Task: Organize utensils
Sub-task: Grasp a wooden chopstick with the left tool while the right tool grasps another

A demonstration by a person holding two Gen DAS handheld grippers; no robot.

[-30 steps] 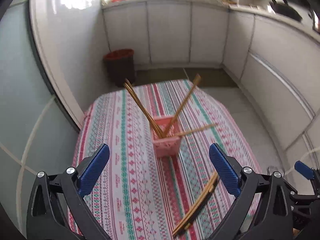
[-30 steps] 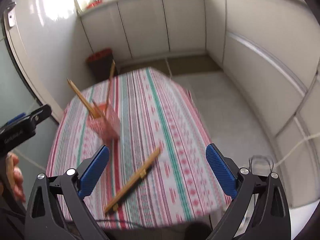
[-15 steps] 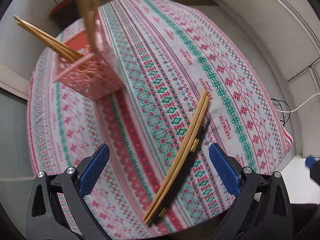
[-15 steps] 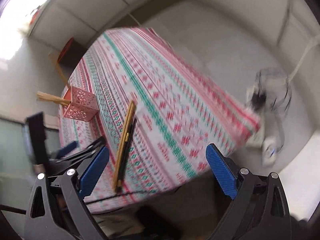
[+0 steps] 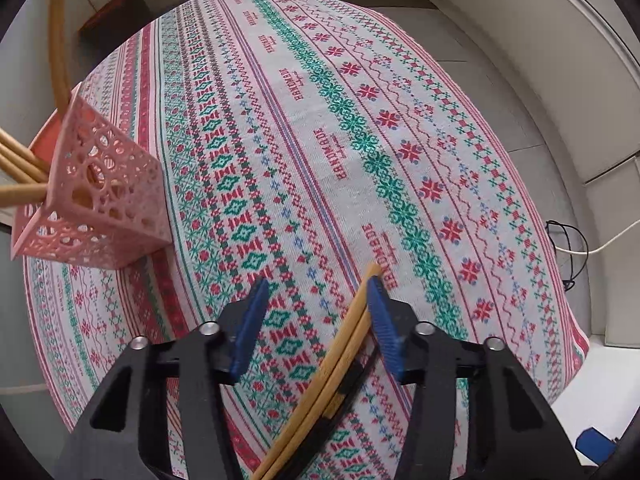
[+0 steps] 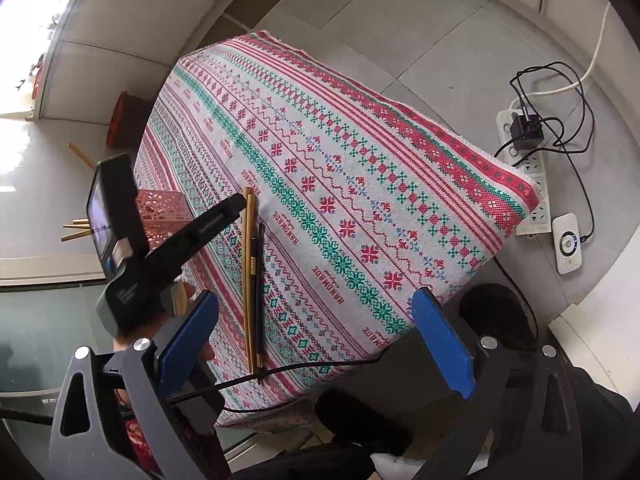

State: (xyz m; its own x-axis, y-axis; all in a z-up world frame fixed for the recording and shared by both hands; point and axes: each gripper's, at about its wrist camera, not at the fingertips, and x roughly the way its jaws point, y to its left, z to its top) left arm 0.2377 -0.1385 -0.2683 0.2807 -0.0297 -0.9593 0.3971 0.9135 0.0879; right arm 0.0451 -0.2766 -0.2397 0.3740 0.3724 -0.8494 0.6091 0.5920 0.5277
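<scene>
Nearest to me, my left hand-held gripper is low over the worktop, its blue pads partly open. The wooden chopsticks lie flat on the patterned cloth and run up between the pads, close against the right-hand one; whether that pad touches them I cannot tell, and the other pad stands well clear, so nothing is gripped. A dark chopstick lies just beside the wooden pair, partly under the gripper body.

My right hand-held gripper hangs wide open and holds nothing, off the near edge of the worktop. From there the chopsticks show as a straight bundle near the cloth's near edge, with the left gripper reaching over their far tips.

Further back on my left stands the pink lattice basket on the cloth, with several wooden chopsticks sticking out of it at slants.

Beyond the worktop, on the floor to my right, lie a power strip and its cables.
</scene>
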